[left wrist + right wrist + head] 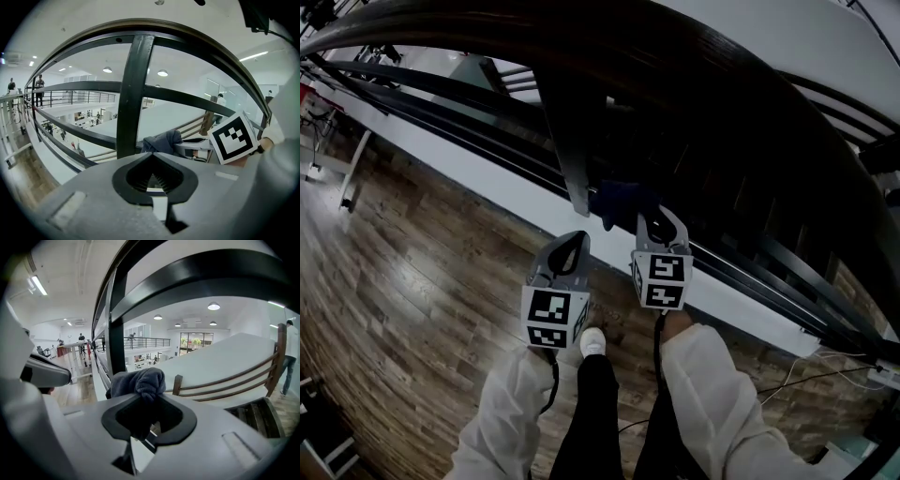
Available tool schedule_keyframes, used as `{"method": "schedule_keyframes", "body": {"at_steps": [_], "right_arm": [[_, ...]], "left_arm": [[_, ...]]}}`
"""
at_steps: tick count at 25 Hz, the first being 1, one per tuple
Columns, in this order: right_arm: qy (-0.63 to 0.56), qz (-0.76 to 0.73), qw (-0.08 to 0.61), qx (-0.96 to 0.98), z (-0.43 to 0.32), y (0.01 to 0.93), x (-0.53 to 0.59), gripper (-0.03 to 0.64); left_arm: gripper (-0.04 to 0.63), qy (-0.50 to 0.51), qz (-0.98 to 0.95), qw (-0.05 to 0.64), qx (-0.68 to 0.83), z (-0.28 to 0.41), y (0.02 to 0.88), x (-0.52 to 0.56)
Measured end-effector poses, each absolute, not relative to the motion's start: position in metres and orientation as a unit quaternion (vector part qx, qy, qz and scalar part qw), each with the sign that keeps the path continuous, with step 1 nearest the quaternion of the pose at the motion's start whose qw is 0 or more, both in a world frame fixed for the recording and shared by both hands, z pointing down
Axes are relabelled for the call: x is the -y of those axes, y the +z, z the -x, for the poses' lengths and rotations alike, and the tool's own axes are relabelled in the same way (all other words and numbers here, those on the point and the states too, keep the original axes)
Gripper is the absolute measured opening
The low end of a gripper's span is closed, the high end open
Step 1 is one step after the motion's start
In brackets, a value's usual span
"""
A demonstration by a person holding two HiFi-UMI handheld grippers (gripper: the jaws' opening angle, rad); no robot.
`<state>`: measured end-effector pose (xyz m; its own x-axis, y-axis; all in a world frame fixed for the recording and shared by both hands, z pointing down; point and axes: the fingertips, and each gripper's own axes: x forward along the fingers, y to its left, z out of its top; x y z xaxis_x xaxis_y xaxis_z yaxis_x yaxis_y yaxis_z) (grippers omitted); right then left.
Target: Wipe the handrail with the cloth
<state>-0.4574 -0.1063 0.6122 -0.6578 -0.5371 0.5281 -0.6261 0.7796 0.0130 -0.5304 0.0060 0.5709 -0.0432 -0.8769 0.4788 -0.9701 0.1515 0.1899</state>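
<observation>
right tool [145, 401] clamped on cloth [139, 380], below the handrail [694, 84]; left tool [152, 171] closed, empty. wiping seems not begun: next, raise cloth onto it.

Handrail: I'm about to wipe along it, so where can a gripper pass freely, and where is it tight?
Free: the handrail left of the post, and the gaps between the bars under it there. Crowded: low by the post, where the right gripper holds the cloth, left gripper close beside.
</observation>
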Motion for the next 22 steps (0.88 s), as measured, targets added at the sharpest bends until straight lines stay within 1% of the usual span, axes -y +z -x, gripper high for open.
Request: {"method": "schedule_keyframes", "body": {"at_steps": [22], "right_arm": [[0.095, -0.377, 0.246, 0.888, 0.304, 0.607, 0.121, 0.075]], "left_arm": [[0.000, 0.117, -0.686, 0.240, 0.677, 0.395, 0.564, 0.009]]}}
